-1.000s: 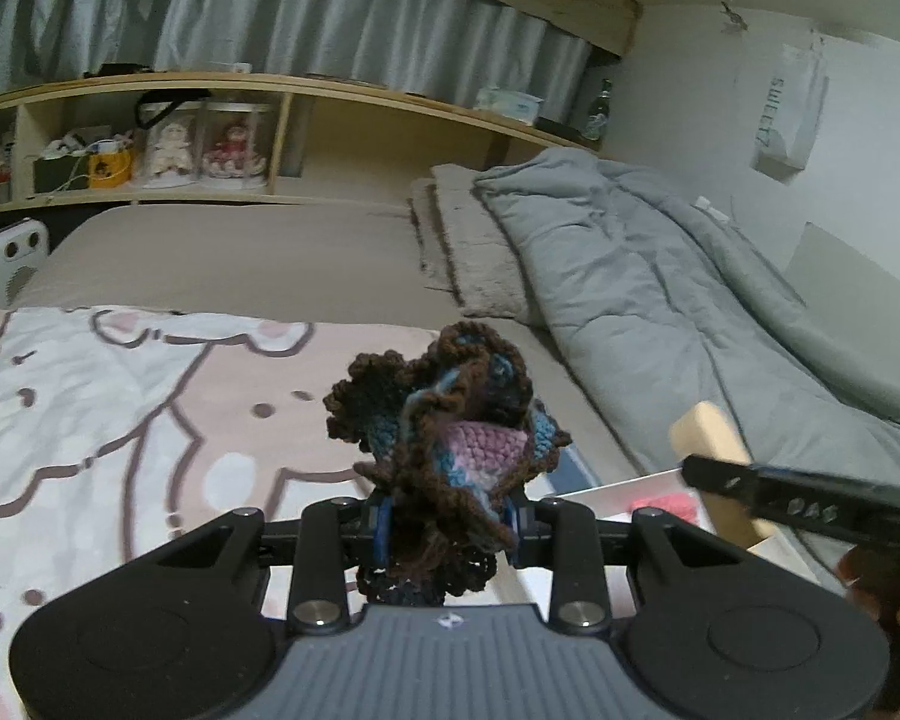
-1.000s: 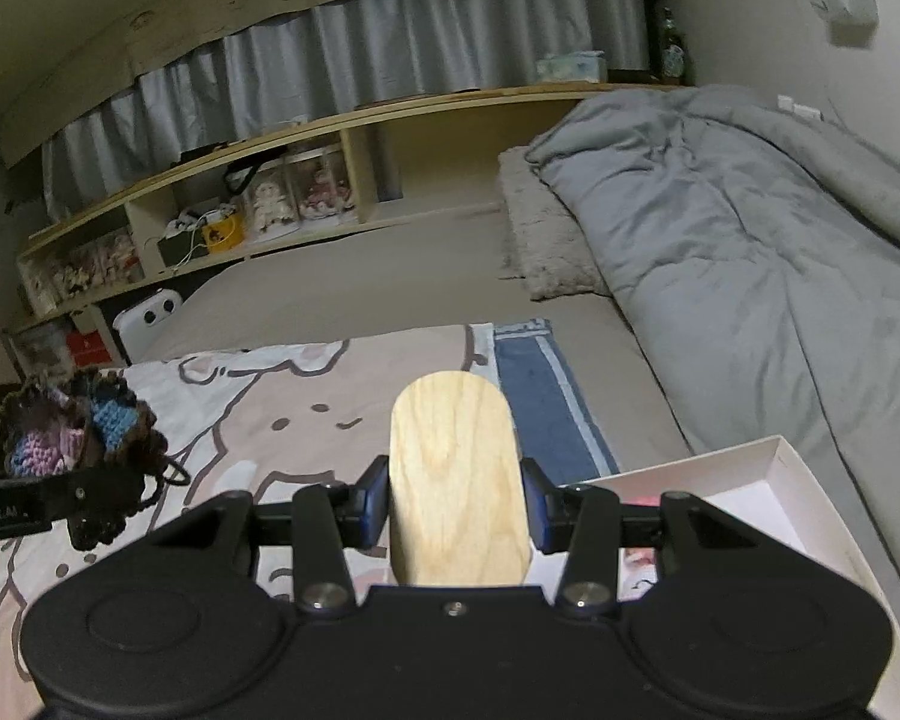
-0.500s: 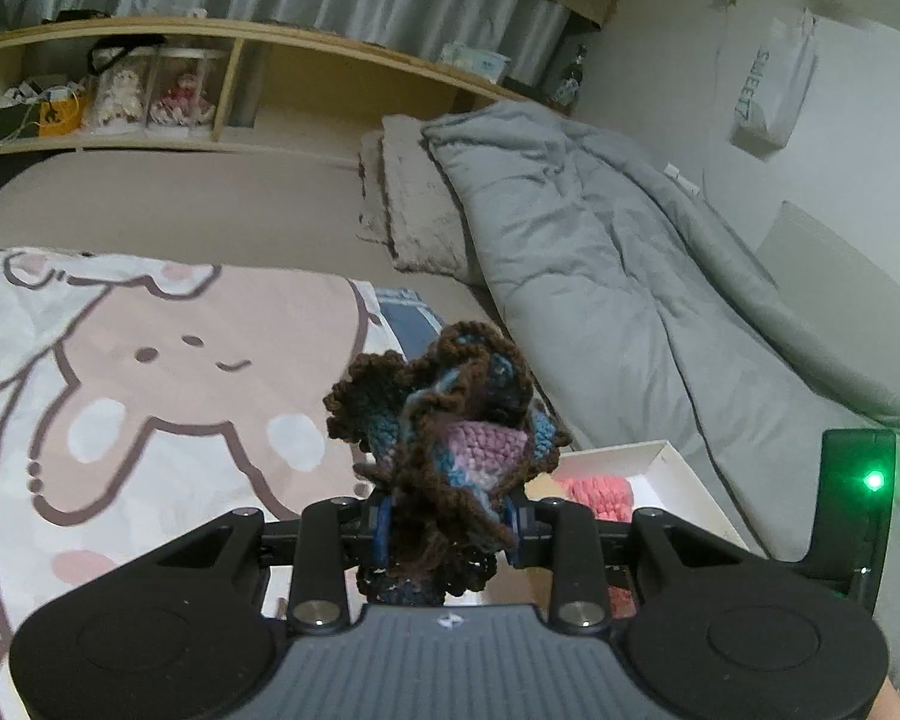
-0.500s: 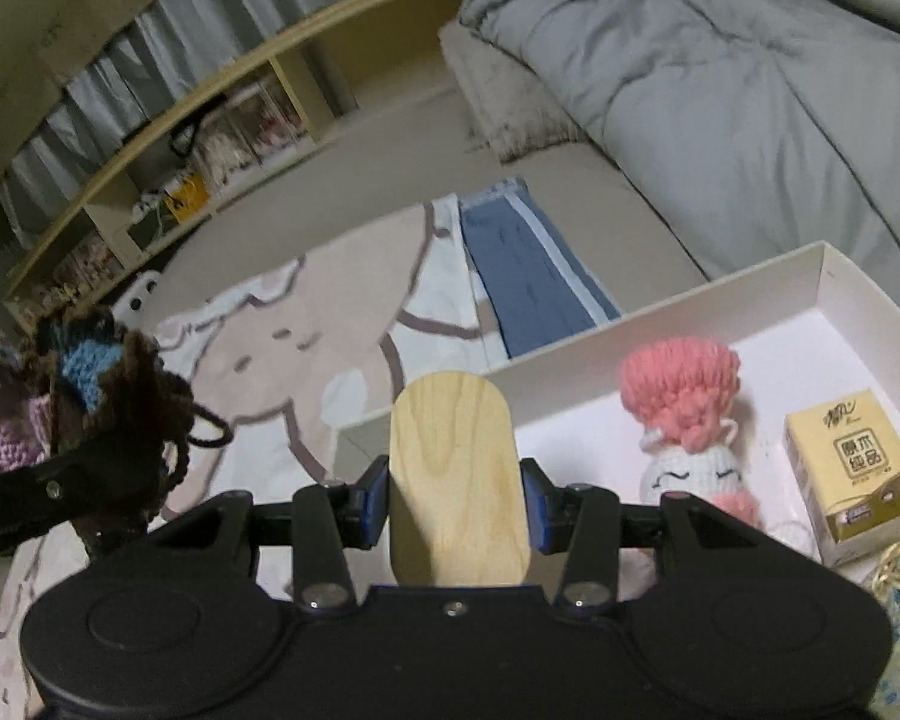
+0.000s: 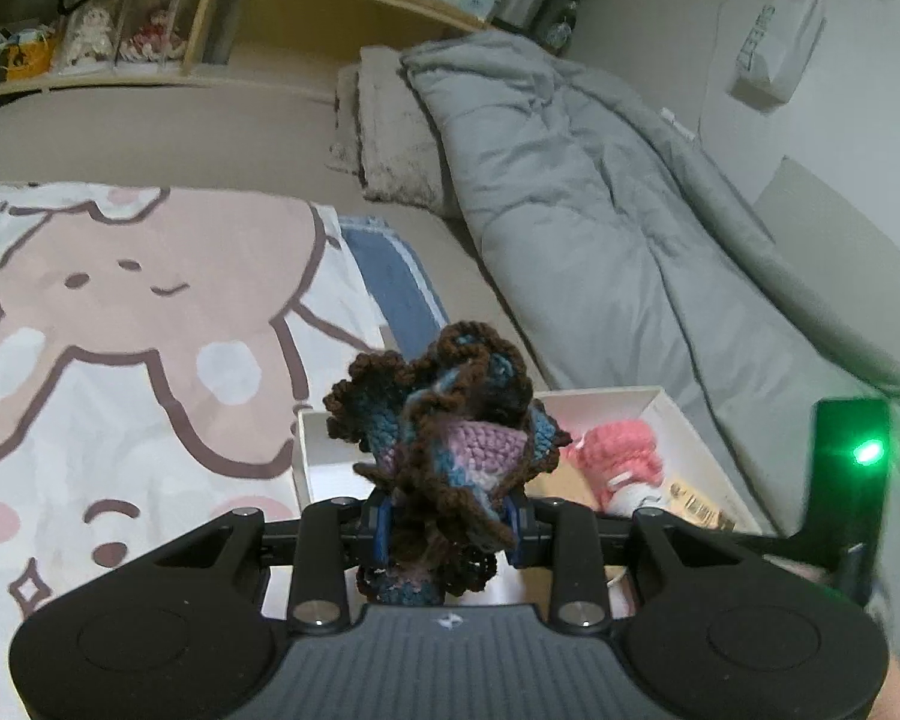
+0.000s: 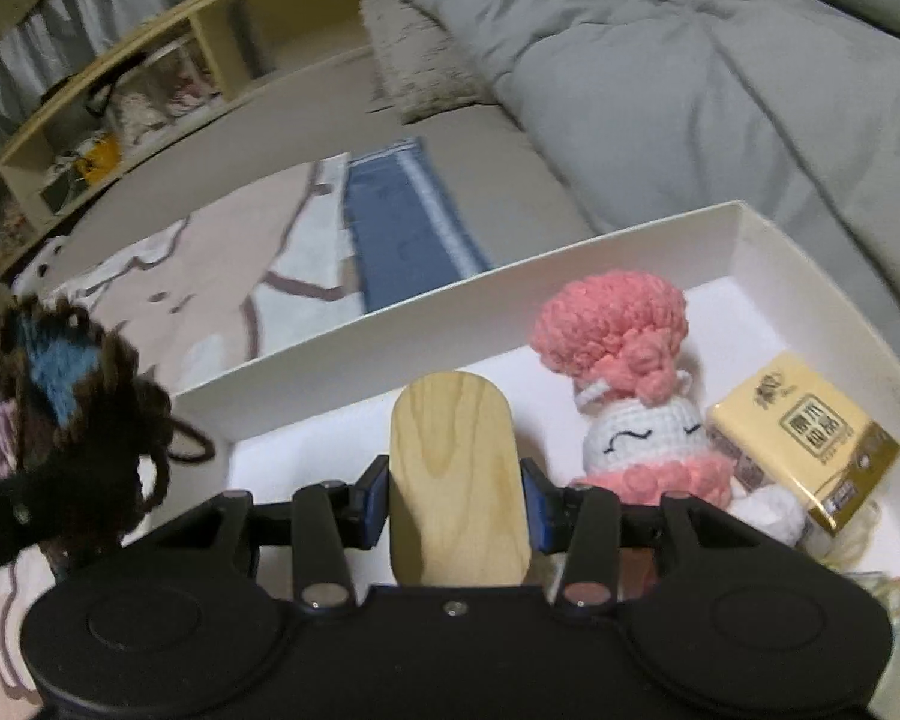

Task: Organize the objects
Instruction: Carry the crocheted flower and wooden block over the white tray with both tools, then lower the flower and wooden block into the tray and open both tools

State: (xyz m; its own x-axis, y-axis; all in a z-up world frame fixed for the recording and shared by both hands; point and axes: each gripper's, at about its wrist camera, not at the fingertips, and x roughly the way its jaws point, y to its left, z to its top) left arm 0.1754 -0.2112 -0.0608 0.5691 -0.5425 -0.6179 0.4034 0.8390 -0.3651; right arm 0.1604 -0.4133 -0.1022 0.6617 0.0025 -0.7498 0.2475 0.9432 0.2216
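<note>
- The left gripper is clamped on a ruffled brown, blue and pink crocheted piece, held above the near-left corner of the shallow white cardboard box, likely for dropping in.
- The right gripper pinches a rounded pale wooden slab over the box's bare floor.
- Inside lie a pink-haired crocheted doll and a yellow tissue pack, touching, leaving the left side free.

Dim, cool indoor light fills both fisheye views, with no hard shadows. A green lamp flares brightly at the right edge of the left view. The shelf and duvet bend and smear near the right view's rounded, vignetted corners.
</note>
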